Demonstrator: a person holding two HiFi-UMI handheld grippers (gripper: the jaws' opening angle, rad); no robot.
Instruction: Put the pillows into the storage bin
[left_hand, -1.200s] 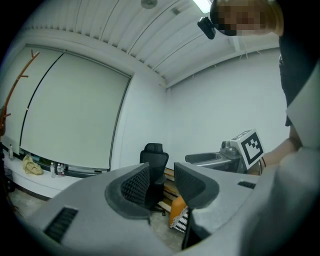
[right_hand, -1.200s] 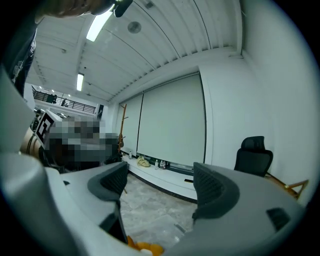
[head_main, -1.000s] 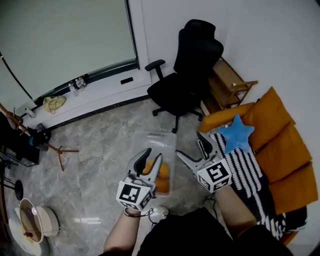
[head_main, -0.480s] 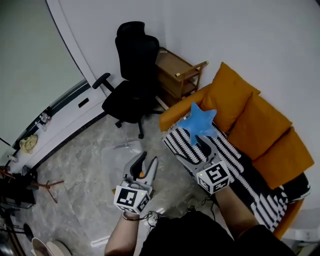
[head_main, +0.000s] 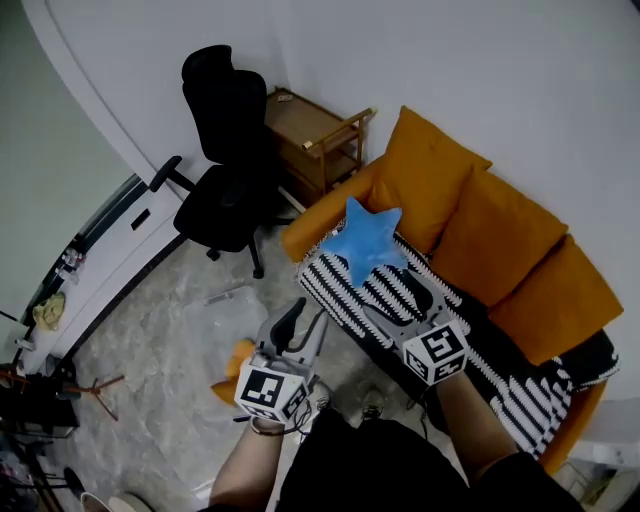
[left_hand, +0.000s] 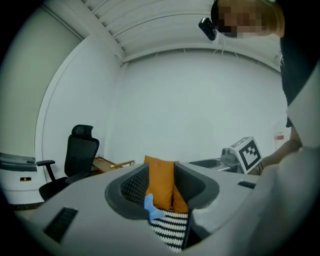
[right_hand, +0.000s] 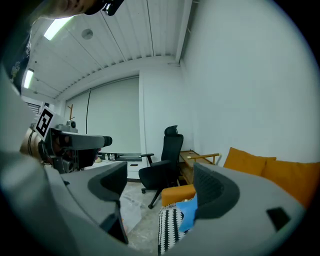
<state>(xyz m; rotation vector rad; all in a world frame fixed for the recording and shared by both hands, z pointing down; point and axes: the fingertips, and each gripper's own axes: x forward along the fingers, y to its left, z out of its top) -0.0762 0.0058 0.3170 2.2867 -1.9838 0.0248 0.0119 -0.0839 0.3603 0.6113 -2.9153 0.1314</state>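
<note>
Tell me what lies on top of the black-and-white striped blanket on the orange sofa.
A blue star-shaped pillow rests on the black-and-white striped blanket, at its far end. What is under the pillow is covered and cannot be seen.

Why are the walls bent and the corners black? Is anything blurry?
Head view: the wide lens bows the walls; light is even, and the star pillow is sharp. Left gripper view: a round fisheye picture with black corners; the left gripper, close to the lens, looks soft. Right gripper view: black corners again, with a bright ceiling light at upper left.
</note>
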